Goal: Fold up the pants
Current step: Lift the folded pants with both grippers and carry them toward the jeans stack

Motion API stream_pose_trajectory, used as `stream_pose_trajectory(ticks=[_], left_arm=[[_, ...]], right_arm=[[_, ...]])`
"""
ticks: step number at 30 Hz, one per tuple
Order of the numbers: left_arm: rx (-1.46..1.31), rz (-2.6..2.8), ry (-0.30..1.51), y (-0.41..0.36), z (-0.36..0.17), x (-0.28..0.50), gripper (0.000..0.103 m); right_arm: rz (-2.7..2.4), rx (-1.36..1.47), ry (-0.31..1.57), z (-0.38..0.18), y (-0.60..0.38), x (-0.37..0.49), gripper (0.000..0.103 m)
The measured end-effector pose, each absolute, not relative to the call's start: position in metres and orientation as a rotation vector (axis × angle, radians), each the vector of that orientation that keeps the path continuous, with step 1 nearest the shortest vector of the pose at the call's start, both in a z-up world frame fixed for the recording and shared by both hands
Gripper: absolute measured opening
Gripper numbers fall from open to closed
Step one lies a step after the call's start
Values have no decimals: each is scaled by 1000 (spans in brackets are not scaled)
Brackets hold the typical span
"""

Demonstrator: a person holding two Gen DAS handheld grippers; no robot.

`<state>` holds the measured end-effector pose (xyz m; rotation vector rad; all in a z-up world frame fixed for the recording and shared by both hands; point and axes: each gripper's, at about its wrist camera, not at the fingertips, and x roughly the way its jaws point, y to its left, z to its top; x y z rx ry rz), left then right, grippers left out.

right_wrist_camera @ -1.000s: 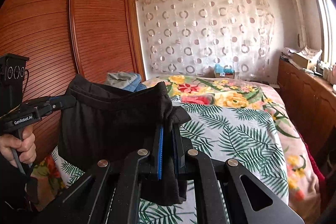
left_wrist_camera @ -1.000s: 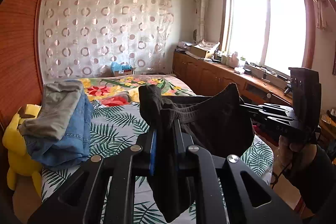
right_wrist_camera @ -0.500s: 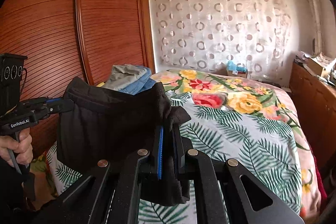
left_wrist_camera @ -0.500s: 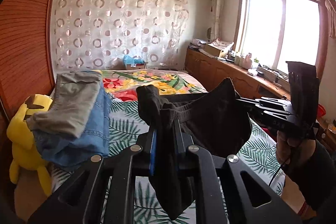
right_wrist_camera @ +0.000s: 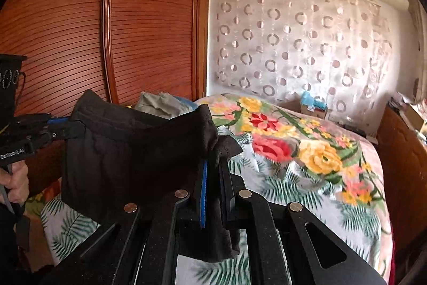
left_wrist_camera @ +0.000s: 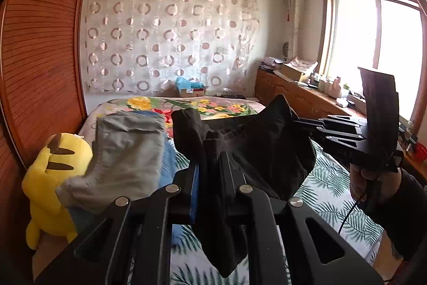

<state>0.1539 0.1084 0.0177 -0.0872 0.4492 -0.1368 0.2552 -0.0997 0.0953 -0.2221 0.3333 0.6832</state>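
Note:
Black pants (left_wrist_camera: pixel 256 148) hang in the air above the bed, stretched between both grippers. My left gripper (left_wrist_camera: pixel 209 167) is shut on one end of the cloth, and a fold droops below its fingers. My right gripper (right_wrist_camera: pixel 213 164) is shut on the other end of the pants (right_wrist_camera: pixel 133 151). In the left wrist view the right gripper (left_wrist_camera: pixel 299 122) reaches in from the right, held by a hand. The right wrist view shows the left gripper (right_wrist_camera: pixel 72 124) at the left edge, pinching the waistband corner.
A folded pile of grey trousers (left_wrist_camera: pixel 128 151) on blue jeans (left_wrist_camera: pixel 170 162) lies on the bed's left side beside a yellow plush toy (left_wrist_camera: pixel 50 183). The bed (right_wrist_camera: pixel 307 178) has a floral and leaf cover. A wooden wardrobe (right_wrist_camera: pixel 80 31) stands left; a low cabinet (left_wrist_camera: pixel 293 95) runs under the window.
Both grippers have carried the stretched pants across toward the wardrobe side; the folded pile and the plush toy now appear closer in the left wrist view. Both grips are unchanged.

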Motion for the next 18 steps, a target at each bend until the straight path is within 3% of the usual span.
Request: stream_pose_trajectory(ticks=[18], left_arm=[[-79,-16,425,156,28,189,14]], right_arm=[[762,-360,260,110,-31,336,7]])
